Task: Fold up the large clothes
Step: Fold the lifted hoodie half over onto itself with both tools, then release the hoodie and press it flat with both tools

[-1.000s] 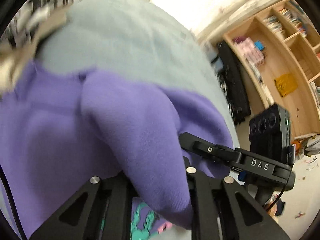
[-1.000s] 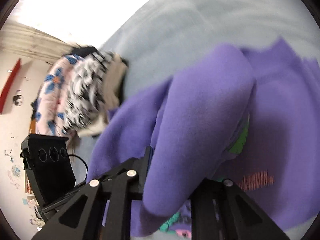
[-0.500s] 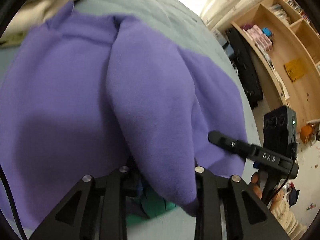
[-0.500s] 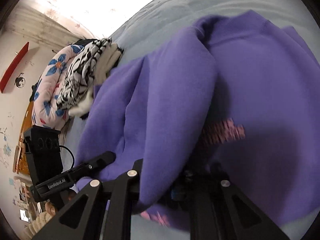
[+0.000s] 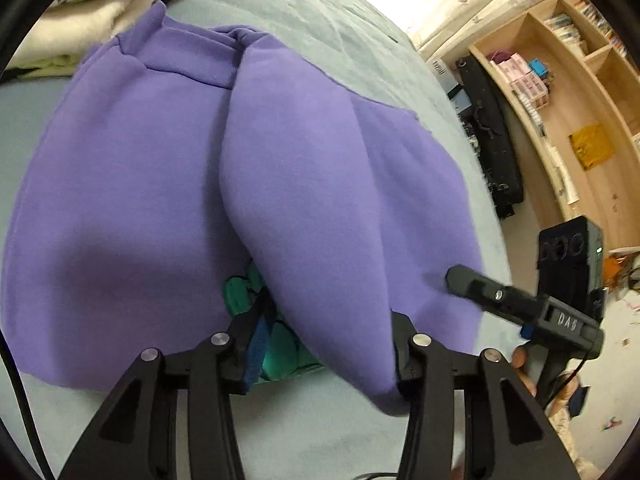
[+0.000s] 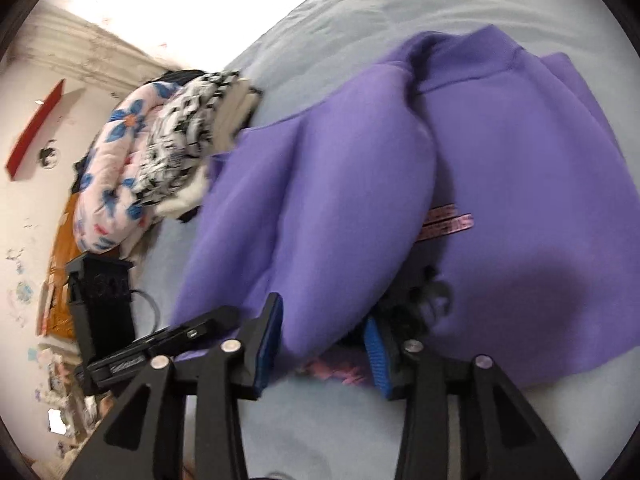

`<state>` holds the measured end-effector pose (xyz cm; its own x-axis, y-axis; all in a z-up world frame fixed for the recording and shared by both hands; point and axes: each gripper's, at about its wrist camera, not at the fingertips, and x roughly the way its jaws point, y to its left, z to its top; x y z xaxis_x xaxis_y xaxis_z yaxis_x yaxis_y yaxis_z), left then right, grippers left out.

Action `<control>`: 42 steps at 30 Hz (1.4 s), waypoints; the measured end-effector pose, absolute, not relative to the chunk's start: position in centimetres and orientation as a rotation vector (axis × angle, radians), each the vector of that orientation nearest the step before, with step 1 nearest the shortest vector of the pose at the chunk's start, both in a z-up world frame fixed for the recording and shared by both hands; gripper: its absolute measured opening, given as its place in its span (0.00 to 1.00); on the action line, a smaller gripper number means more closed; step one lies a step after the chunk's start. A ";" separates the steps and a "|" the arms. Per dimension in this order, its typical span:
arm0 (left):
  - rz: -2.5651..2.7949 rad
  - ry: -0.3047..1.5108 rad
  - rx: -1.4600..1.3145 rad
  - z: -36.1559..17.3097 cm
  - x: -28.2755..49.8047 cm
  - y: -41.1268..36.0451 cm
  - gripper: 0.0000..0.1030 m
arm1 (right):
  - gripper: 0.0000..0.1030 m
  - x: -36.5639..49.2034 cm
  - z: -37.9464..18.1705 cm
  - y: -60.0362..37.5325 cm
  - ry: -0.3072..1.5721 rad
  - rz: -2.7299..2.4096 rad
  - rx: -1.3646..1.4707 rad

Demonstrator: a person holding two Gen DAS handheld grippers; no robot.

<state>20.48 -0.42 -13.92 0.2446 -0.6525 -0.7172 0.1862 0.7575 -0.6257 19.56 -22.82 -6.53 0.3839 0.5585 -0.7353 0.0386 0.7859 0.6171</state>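
A purple sweatshirt (image 5: 140, 180) lies spread on the pale blue bed (image 5: 320, 432), its ribbed band at the far end and a teal print showing at the near edge. A raised fold of it runs down between the fingers of my left gripper (image 5: 328, 320), whose jaws are opening; the cloth rests against the right finger only. In the right wrist view the sweatshirt (image 6: 520, 160) sends a like fold between the blue pads (image 6: 268, 340) of my right gripper (image 6: 324, 316), also opening, with a gap beside the cloth. Each gripper shows in the other's view: right (image 5: 520, 308), left (image 6: 160, 344).
A heap of other clothes sits at the bed's far side: a black-and-white patterned garment (image 6: 184, 144) and a pink floral quilt (image 6: 116, 152). Wooden shelves (image 5: 560, 100) and a black case (image 5: 488, 140) stand beyond the bed's right edge. Bare bed lies near the grippers.
Both grippers have drawn the purple folds toward the near edge and lower, so the sweatshirt lies flatter. Their jaws, shut on the cloth before, have parted.
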 end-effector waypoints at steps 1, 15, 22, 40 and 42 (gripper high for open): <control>-0.615 1.192 -0.476 -14.0 20.7 -0.7 0.44 | 0.44 19.7 -6.7 -22.6 1.151 0.355 0.600; -0.529 0.947 -0.247 -15.5 22.8 -2.1 0.30 | 0.10 23.5 -9.1 -21.1 1.002 0.210 0.297; -0.515 0.975 -0.280 -14.2 21.8 0.2 0.44 | 0.42 21.9 -6.6 -22.4 0.988 0.217 0.311; -0.326 0.993 -0.226 -12.9 19.9 -1.5 0.60 | 0.11 17.8 -3.3 -16.2 0.951 0.336 0.120; -0.324 0.988 -0.244 -12.6 19.5 -0.8 0.60 | 0.10 17.4 -5.1 -15.6 0.985 0.327 0.059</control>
